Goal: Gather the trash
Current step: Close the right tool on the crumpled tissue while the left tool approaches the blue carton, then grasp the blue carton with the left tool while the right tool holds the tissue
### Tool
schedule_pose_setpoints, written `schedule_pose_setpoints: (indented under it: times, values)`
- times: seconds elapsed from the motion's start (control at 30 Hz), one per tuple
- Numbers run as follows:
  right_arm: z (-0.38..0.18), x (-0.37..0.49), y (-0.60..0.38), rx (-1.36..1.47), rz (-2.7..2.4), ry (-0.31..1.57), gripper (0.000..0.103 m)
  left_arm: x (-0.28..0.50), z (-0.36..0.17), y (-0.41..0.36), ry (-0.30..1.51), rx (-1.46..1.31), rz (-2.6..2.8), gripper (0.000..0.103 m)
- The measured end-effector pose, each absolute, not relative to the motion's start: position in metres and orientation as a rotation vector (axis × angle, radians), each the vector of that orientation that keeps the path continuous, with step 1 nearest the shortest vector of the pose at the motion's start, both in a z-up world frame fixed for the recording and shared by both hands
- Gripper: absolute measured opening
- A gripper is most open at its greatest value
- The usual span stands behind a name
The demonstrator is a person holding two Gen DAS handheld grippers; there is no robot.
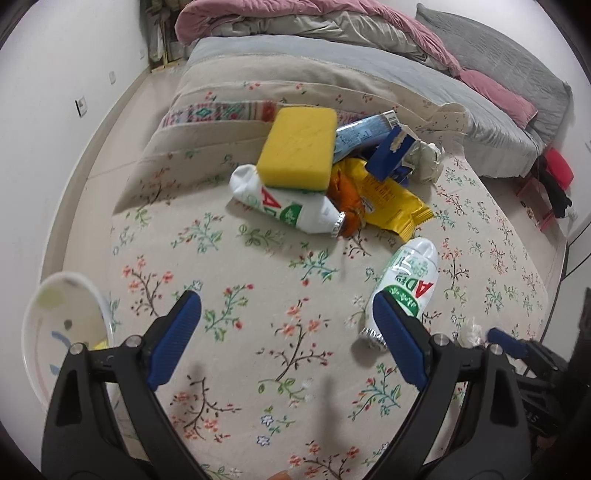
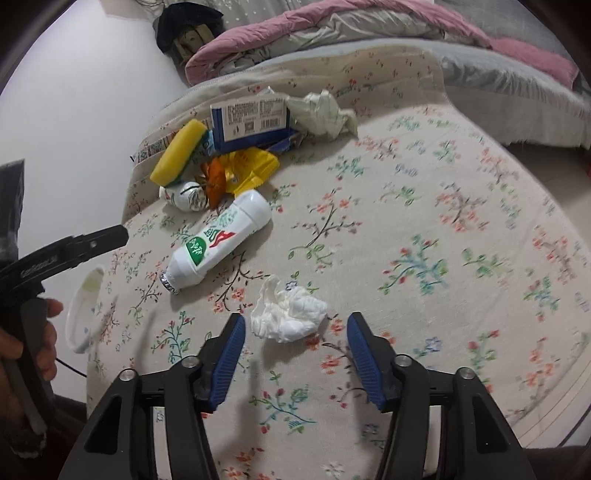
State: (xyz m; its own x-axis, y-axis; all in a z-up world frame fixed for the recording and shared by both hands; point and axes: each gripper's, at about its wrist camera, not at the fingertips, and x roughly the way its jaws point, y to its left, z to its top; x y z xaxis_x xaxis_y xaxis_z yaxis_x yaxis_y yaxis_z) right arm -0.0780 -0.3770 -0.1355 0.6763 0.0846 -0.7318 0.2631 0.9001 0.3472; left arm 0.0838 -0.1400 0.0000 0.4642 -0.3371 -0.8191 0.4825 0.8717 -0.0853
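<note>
Trash lies on a floral cloth. A pile holds a yellow sponge, a white bottle, a yellow wrapper, a blue box and a crumpled cream paper. A second white bottle lies apart, close to my left gripper's right finger. My left gripper is open and empty. My right gripper is open, with a crumpled white tissue lying just ahead of its fingertips. The second bottle also shows in the right wrist view.
A white bin stands at the cloth's left edge, below table height. It also shows in the right wrist view. A bed with pink and grey bedding lies behind. A wall is on the left.
</note>
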Motion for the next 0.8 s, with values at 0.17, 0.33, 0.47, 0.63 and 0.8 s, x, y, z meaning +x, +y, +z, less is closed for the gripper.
schedule_pose_setpoints:
  times: [0.17,0.33,0.47,0.63,0.8]
  values:
    - [-0.143,-0.069,-0.376,0.462,-0.110,0.838,0.021,0.078,0.001,-0.136,0.953,0.177,-0.516,0.094]
    - [-0.123,-0.069,-0.371,0.380,-0.153,0.788,0.016,0.081,0.005,-0.140,0.945,0.159,-0.546,0.094]
    - [-0.092,-0.074,-0.390,0.393,-0.207,0.682,0.016,0.089,0.013,-0.161,0.922,0.160,-0.584,0.094]
    - [-0.080,-0.078,-0.420,0.478,-0.254,0.624,0.016,0.098,0.022,-0.197,0.884,0.188,-0.649,0.094]
    - [-0.088,-0.076,-0.438,0.538,-0.265,0.631,0.016,0.113,0.025,-0.236,0.845,0.249,-0.682,0.085]
